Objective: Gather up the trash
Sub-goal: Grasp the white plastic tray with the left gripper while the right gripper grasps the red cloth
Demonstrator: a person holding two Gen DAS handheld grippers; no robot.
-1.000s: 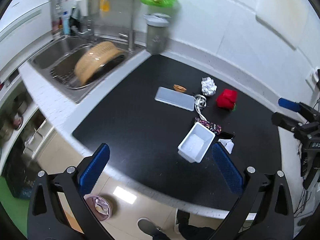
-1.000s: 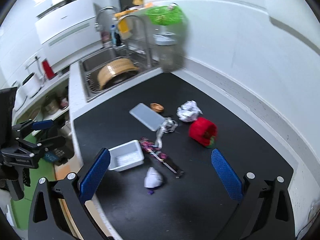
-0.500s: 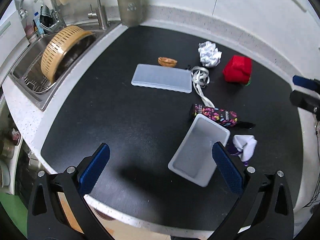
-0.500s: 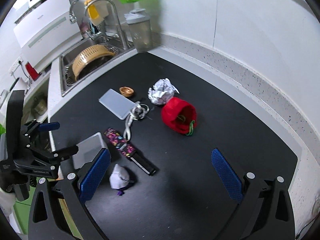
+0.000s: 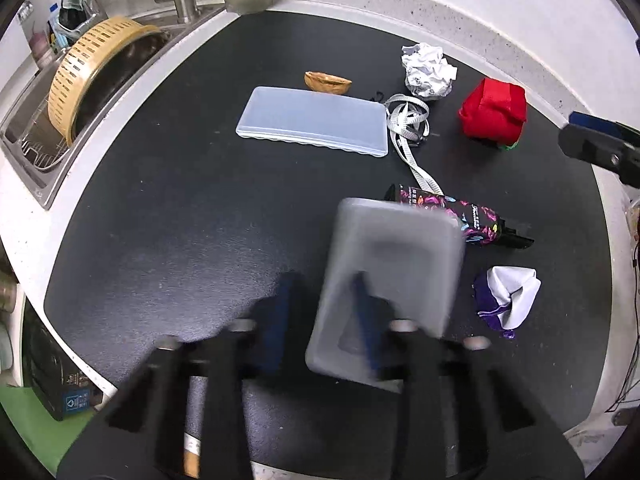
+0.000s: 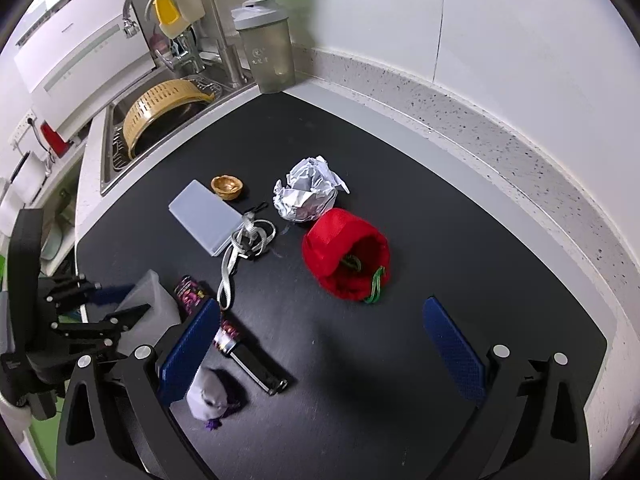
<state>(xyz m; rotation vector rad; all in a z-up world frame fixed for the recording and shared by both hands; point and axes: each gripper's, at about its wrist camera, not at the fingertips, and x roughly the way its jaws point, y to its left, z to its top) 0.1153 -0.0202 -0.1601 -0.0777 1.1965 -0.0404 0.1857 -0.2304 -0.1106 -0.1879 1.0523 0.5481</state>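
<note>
A translucent white plastic bin (image 5: 392, 276) sits on the black counter. My left gripper (image 5: 320, 316) straddles its near left wall, one finger inside and one outside, blurred by motion; the jaws stand narrowed around the wall. In the right wrist view the bin (image 6: 148, 308) and left gripper (image 6: 108, 304) are at the left edge. Crumpled paper (image 6: 306, 194), a walnut shell (image 6: 227, 187) and a white-purple wad (image 6: 212, 398) lie on the counter. My right gripper (image 6: 320, 344) is open and empty above the counter.
A flat lid (image 5: 316, 126), a grey strap (image 5: 410, 132), a red pouch (image 5: 494, 114) and a patterned folded umbrella (image 5: 456, 220) lie around the bin. A sink with a yellow colander (image 5: 92, 76) is at the far left. A shaker bottle (image 6: 268, 56) stands by the wall.
My left gripper has dropped down to the bin and its jaws have narrowed around the near wall. My right gripper has moved closer to the counter, still open.
</note>
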